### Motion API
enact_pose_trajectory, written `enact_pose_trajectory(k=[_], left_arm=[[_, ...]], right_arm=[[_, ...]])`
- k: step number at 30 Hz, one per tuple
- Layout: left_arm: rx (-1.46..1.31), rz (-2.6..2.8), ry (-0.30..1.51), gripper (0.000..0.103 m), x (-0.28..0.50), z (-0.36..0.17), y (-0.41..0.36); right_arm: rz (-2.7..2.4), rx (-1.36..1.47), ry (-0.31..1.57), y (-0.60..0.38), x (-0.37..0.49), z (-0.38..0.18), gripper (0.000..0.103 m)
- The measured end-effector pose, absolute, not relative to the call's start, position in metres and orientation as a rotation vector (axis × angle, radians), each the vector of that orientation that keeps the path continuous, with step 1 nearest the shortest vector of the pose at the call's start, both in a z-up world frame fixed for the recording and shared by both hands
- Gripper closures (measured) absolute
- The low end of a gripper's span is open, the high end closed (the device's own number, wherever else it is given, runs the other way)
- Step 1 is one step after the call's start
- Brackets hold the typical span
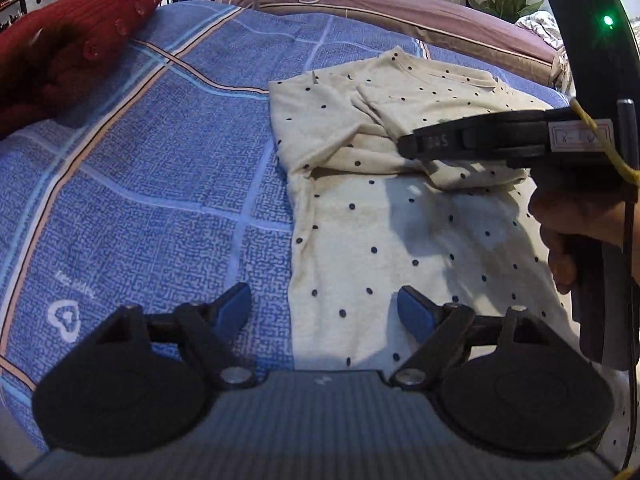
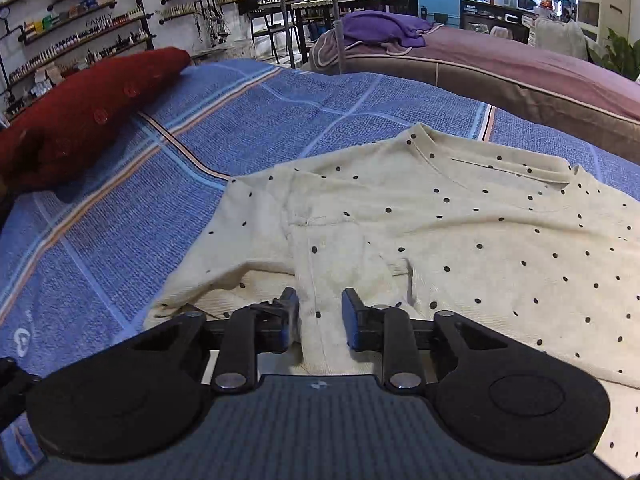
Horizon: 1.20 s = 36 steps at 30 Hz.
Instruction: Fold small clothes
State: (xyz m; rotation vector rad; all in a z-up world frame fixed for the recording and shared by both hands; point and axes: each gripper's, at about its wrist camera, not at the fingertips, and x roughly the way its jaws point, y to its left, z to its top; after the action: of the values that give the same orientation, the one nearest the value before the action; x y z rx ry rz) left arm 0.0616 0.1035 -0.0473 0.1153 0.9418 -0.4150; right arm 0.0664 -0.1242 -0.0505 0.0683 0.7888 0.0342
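On a blue bedspread, the right gripper pinches a folded-in sleeve of the dotted cream shirt, best drawn flat, while the left gripper hovers wide open, empty.

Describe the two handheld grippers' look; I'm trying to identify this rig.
The left gripper and right gripper match: blue finger pads on black linkage arms, silver pivot bolts, round black discs, ribbed grey body. Seen from outside, the right one has a black housing, green light, yellow cord, black cable and a white label.

right tool | astride folded sleeve of dotted cream shirt | blue bedspread
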Motion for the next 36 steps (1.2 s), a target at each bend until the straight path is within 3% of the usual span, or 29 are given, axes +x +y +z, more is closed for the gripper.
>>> enact_pose_trajectory(k=[8,17,19,21,24,29,31,33,36], left_arm=[[0.1,-0.423,0.945,0.019,0.065,-0.05,0.104],[0.098,-0.413,0.961,0.017,0.068,-0.051,0.101],[0.099,-0.409,0.968,0.017,0.068,-0.05,0.101],[0.095,-0.402,0.975,0.017,0.069,-0.049,0.101],[0.092,-0.394,0.98,0.017,0.07,-0.049,0.104],[0.123,-0.388,0.979,0.015,0.068,-0.05,0.1],[0.128,-0.386,0.98,0.013,0.068,-0.05,0.098],[0.132,-0.386,0.982,0.011,0.067,-0.05,0.096],[0.132,-0.387,0.983,0.01,0.068,-0.051,0.096]], right_arm=[[-0.052,0.171,0.497,-0.198,-0.037,0.026,0.098],[-0.053,0.203,0.559,-0.258,-0.152,0.001,0.097],[-0.078,0.198,0.608,-0.258,-0.162,-0.013,0.094],[-0.128,0.208,0.705,-0.257,-0.164,-0.028,0.07],[-0.267,0.245,0.804,-0.262,-0.167,-0.041,0.069],[-0.216,0.233,0.709,-0.257,-0.162,-0.02,0.065],[-0.173,0.132,0.677,-0.242,-0.148,-0.013,0.06],[-0.109,0.04,0.679,-0.229,-0.133,-0.016,0.046],[-0.093,-0.089,0.775,-0.206,-0.104,-0.036,0.052]])
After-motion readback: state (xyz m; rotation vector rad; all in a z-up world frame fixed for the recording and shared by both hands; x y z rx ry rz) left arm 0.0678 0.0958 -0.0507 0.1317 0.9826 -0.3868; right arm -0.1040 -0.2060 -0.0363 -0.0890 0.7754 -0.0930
